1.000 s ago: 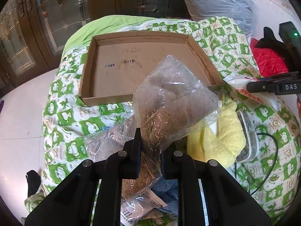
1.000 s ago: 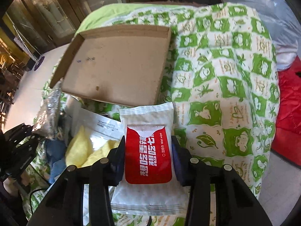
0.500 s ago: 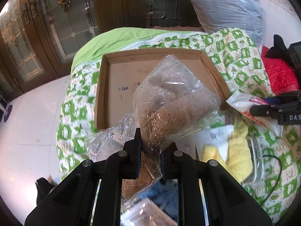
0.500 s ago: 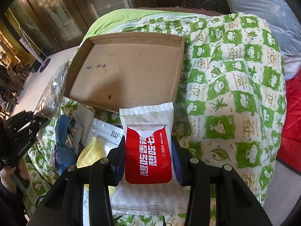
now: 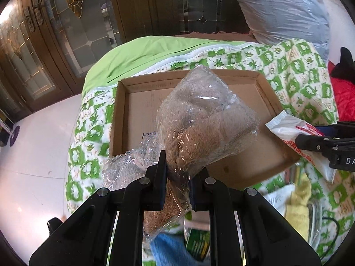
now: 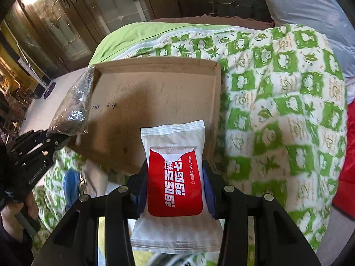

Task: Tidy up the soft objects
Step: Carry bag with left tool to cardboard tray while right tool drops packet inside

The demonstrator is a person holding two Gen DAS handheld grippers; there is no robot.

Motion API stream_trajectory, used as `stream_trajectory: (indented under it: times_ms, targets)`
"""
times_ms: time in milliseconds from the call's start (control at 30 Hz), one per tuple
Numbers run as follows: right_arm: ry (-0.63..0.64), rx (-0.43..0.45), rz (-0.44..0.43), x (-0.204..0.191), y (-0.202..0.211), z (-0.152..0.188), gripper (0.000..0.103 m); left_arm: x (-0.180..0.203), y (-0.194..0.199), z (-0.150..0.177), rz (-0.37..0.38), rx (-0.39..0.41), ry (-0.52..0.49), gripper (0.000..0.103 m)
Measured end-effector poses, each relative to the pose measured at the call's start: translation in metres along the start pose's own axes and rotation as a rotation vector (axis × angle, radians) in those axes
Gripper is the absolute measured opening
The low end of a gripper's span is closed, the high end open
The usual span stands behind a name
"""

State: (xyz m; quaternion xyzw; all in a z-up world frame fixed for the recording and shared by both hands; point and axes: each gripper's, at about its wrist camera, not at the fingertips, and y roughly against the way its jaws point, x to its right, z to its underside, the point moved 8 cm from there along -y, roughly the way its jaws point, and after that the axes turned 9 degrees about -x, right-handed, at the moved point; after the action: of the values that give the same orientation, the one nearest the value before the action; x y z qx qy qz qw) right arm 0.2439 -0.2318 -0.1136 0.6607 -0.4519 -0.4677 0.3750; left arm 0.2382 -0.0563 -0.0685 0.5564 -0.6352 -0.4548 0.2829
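Left tool (image 5: 176, 173) pinches the neck of a clear bag (image 5: 206, 119) stuffed with brown-grey fluffy cloth, its fingers (image 5: 159, 184) squeezed tight on the crumpled plastic. The bag bulges up ahead of the fingertips and hangs over the near half of a shallow cardboard tray (image 5: 119, 119), hiding part of the tray's floor. A loose tail of the same plastic droops below the fingers.

Right tool (image 6: 175, 186) grips a wet-wipe pack (image 6: 175, 177), white with a red label, by its two long sides; the jaws stand partly spread, only as wide as the pack, with the pads pressed against it. The pack's top end sticks out past the fingertips over the tray's near right corner, and its bottom end hangs below the fingers. In the left wrist view the same pack (image 5: 288, 128) pokes in from the right edge, close to the tray's right wall.

The tray lies on a bed under a green-and-white patterned quilt (image 6: 277, 102), its floor bare apart from a few pen marks. Nearer the cameras, on the quilt, sit a yellow cloth (image 5: 299, 204), a blue cloth (image 5: 164, 250) and some printed packets, blurred. A hand (image 6: 15, 212) at the left edge of the right wrist view holds the left tool's handle.
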Motion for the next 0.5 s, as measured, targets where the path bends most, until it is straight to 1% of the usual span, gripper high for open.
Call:
stream_trajectory:
  times_ms: [167, 300, 500]
  targets:
    - [0.013, 0.011, 0.026, -0.002, -0.016, -0.016, 0.043, -0.007, -0.018, -0.005, -0.012, -0.016, 0.004, 0.015]
    - [0.009, 0.039, 0.036, -0.003, -0.027, -0.03, 0.043, -0.01, -0.033, -0.01, -0.023, -0.028, 0.007, 0.015]
    - [0.025, 0.053, 0.04, -0.009, -0.044, -0.043, 0.043, -0.01, -0.055, -0.012, -0.061, -0.052, -0.006, 0.016]
